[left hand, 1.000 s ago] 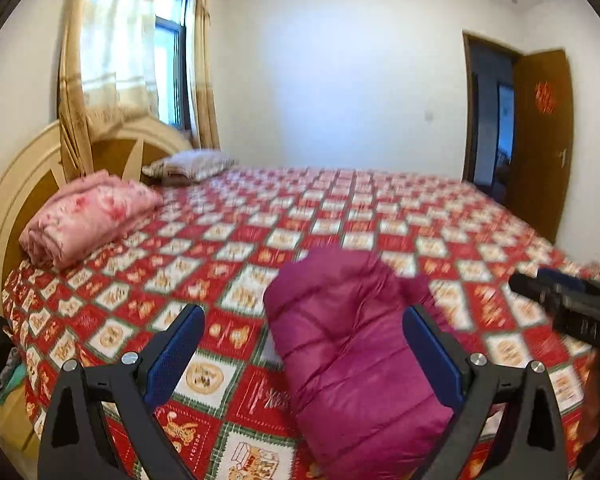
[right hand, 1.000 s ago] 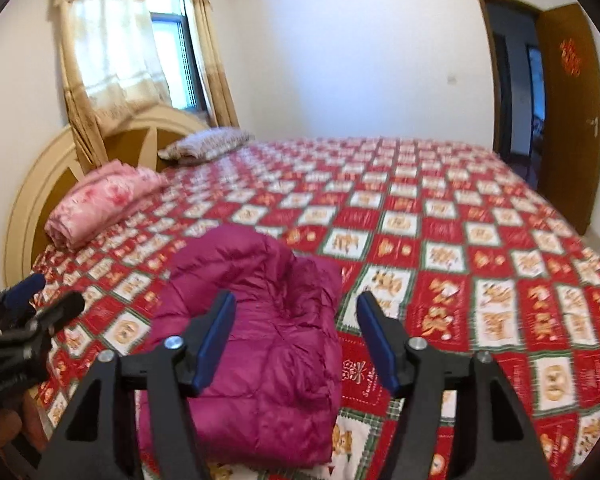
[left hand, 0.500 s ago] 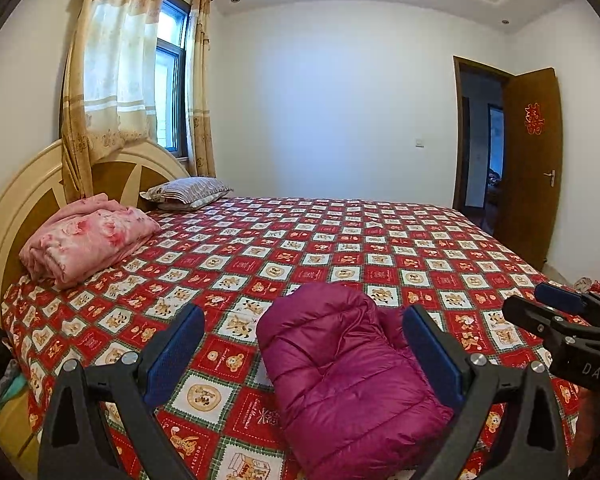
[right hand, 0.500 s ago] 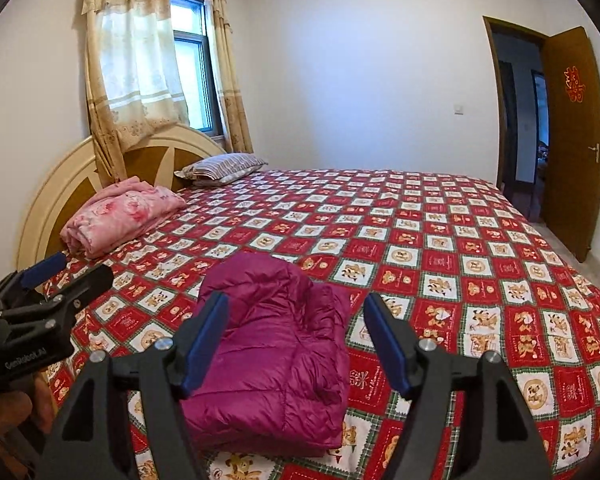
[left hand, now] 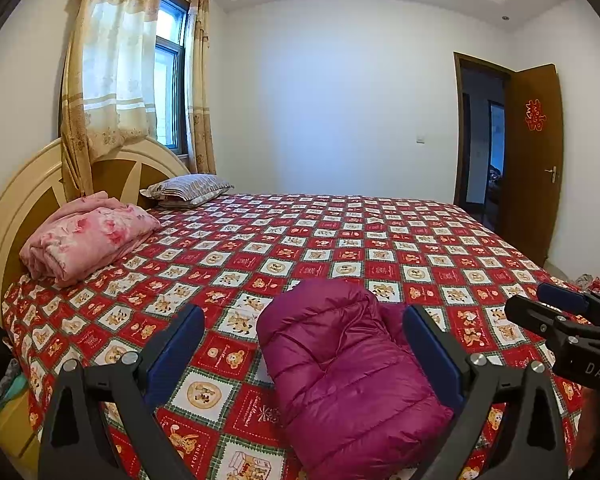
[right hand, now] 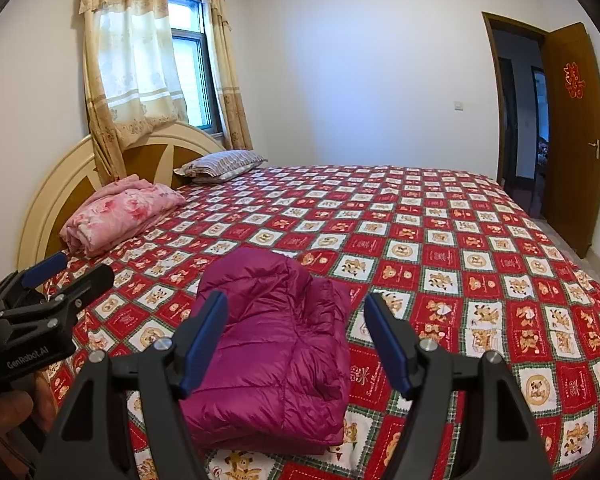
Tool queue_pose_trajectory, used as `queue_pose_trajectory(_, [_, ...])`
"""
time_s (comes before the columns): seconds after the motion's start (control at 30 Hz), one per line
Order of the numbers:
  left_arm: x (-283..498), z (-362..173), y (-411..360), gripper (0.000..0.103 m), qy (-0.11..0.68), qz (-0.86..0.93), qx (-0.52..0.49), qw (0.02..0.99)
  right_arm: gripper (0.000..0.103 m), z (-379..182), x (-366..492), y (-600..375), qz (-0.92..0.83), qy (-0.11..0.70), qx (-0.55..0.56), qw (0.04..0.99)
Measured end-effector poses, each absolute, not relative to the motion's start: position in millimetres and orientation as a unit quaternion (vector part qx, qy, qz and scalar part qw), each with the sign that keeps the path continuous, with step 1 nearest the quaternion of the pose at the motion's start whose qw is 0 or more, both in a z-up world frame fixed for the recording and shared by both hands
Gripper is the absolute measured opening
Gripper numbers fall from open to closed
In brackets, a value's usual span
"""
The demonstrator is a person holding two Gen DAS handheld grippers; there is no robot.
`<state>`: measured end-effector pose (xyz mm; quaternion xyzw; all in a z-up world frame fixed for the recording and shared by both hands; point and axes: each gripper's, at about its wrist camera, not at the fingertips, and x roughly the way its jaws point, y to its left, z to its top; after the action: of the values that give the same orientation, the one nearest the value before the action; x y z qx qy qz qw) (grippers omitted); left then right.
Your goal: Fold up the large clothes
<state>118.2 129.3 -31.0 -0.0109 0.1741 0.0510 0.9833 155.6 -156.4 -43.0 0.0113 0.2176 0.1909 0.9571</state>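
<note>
A magenta puffer jacket lies folded into a compact bundle on the red patterned bedspread, near the bed's front edge. It also shows in the right wrist view. My left gripper is open and empty, held back from and above the jacket. My right gripper is open and empty, also held above the near side of the jacket. The right gripper shows at the right edge of the left wrist view, and the left gripper at the left edge of the right wrist view.
A folded pink quilt and a striped pillow lie by the curved headboard at the left. A curtained window is behind it. An open brown door stands at the far right.
Both grippers have pulled back and risen away from the jacket, and both cameras have tilted up so more of the room shows. The jacket has stayed in place.
</note>
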Motion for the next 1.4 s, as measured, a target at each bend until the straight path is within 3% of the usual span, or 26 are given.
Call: queue_pose_trajectory(1.4, [120.1,-35.8,133.4,0.1,0.179,0.059,-0.01,0.982,0.075,-47.0,156.1,-155.4,0.191,0.223,0.014,0.956])
